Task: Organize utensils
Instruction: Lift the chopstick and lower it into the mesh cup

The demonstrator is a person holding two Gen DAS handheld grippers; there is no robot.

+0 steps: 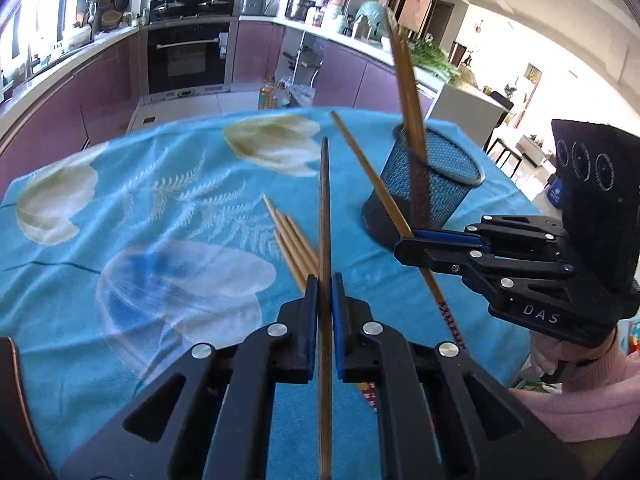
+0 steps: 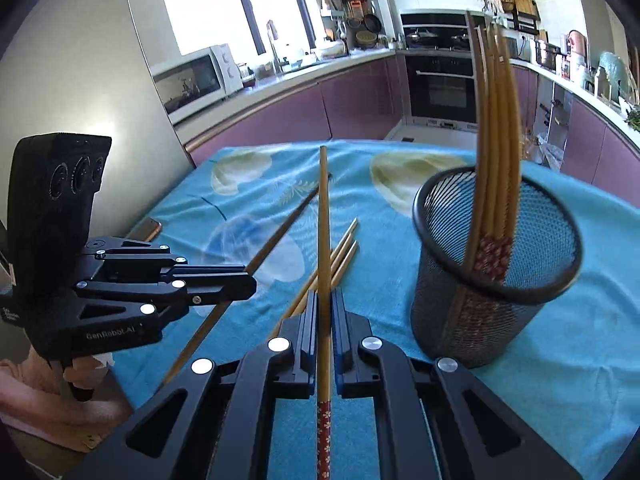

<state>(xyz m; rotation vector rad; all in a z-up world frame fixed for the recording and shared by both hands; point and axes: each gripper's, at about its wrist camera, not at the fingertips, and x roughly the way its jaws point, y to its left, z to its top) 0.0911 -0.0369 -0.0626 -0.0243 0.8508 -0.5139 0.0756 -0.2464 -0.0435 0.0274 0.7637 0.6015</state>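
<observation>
Both tools are black with blue finger pads and silver round rivets. The right tool [image 1: 404, 240] bears white "DAS" lettering; the left tool [image 2: 250, 276] reads "GenRobot.AI". Pink sleeves [image 1: 580, 396] show behind them.

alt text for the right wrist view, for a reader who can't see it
The right gripper is shut on a chopstick over a blue floral tablecloth. To its right a black mesh holder holds several chopsticks; three more chopsticks lie on the cloth, and the left gripper grips another.
</observation>
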